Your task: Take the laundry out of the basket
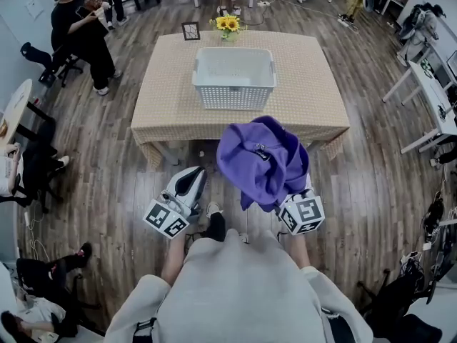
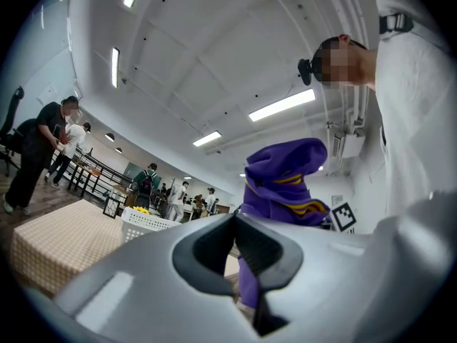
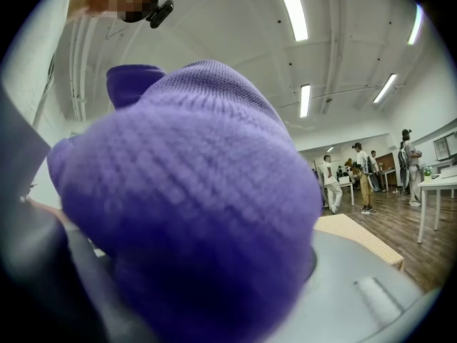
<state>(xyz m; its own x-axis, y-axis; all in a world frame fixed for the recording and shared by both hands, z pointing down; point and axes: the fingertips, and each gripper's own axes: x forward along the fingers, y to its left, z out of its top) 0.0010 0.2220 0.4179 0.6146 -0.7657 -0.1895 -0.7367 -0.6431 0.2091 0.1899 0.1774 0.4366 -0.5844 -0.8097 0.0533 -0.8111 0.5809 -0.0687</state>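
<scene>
— What's the right gripper (image 1: 298, 204) got?

— Its jaws are clamped on a purple knit garment (image 1: 260, 159). The right gripper view is nearly all purple ribbed fabric (image 3: 186, 191), bunched up between the grey jaws and spilling over them.

— And the other one?

— The left gripper (image 1: 197, 174) has nothing in it. In its own view the dark pads (image 2: 214, 252) meet at the tips, so the jaws are together, and it's pointed upward toward the ceiling lights. It sits low at the person's left side, well apart from the fabric.

— Where is that garment, exactly?

— Lifted up in front of the person's chest. It hangs in a loose heap over the right gripper, on the near side of the table's edge and above the wooden floor (image 1: 371, 191). From the left gripper view you can see yellow stripes across it (image 2: 282, 184).

— So it's clear of the basket?

— Yes. The white laundry basket (image 1: 234, 97) stands in the middle of the table (image 1: 307, 106), which has a beige checked cloth, and the garment touches neither one.

— Anything else on the table?

— A small bunch of sunflowers (image 1: 228, 23) at the far edge, with a dark picture frame (image 1: 191, 31) just beside them. Beyond that there's a person in black (image 1: 82, 31) seated at the far left of the room, and more people stand in the background.
</scene>
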